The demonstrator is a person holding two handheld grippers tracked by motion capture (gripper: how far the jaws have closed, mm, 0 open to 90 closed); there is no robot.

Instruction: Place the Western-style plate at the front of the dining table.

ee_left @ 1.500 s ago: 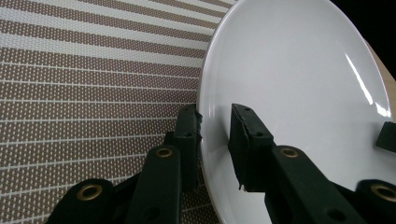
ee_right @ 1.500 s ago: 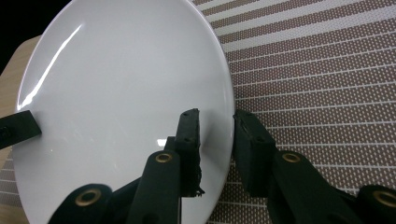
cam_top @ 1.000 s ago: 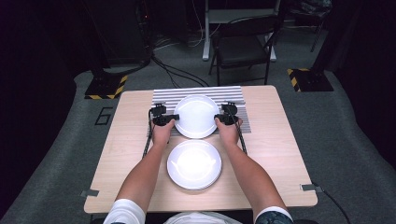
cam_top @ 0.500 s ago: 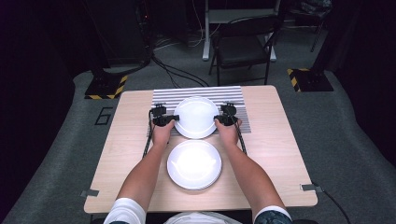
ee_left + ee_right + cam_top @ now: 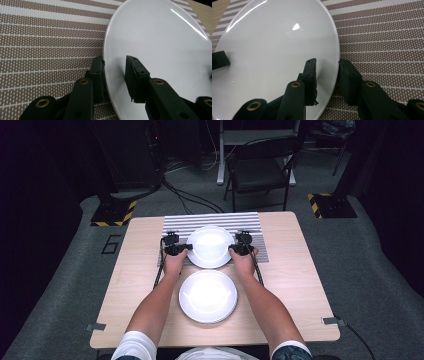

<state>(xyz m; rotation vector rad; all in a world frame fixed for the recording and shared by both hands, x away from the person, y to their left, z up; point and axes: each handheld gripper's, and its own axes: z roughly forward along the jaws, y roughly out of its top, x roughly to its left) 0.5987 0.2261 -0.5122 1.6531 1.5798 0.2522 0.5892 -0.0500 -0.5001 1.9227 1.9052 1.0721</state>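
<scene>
The white plate sat on the striped mat, and the left gripper and right gripper had just been opening, their jaws loose around its rim, so pulling back crookedly could have dragged it.

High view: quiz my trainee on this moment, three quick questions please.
1. True or false: the far plate lies on bare wood.
2. Which plate has its rim between the jaws of the left tool and the right tool? A far, B near.
3. Fill in: the near plate lies on the ___ tabletop.
Key: 1 false, it lies on the striped mat; 2 A, and the jaws have just been opening; 3 wooden.
</scene>
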